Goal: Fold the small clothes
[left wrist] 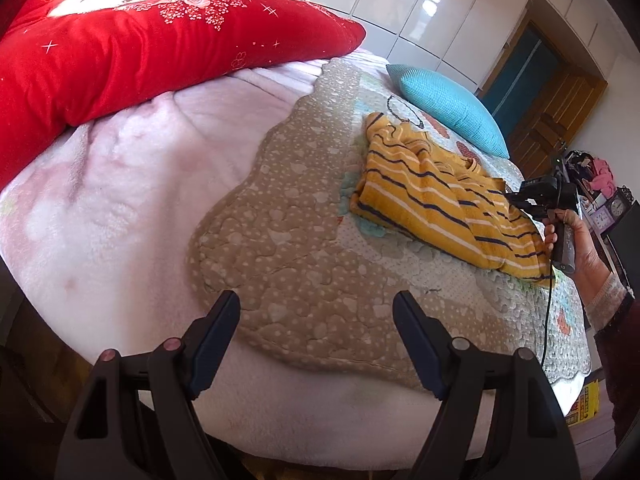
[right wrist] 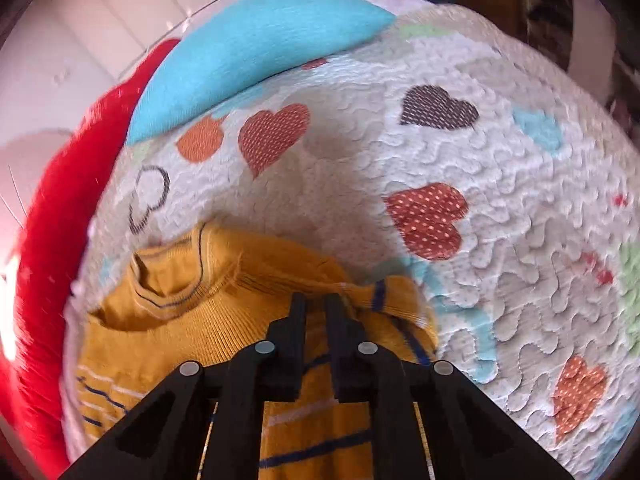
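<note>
A small yellow sweater with navy and white stripes (left wrist: 432,196) lies partly folded on the quilted bedspread (left wrist: 304,216). My left gripper (left wrist: 316,308) is open and empty, hovering over the tan border of the quilt, well left of the sweater. My right gripper (left wrist: 524,204) sits at the sweater's right edge, held by a hand. In the right wrist view the right gripper (right wrist: 316,300) has its jaws nearly together with yellow sweater cloth (right wrist: 224,312) between and under them, near the collar.
A red quilt (left wrist: 120,52) lies at the back left on a pink blanket (left wrist: 120,208). A turquoise pillow (left wrist: 448,104) lies behind the sweater. White wardrobe doors (left wrist: 400,4) and a wooden door (left wrist: 556,112) stand beyond the bed. Clutter sits at the right.
</note>
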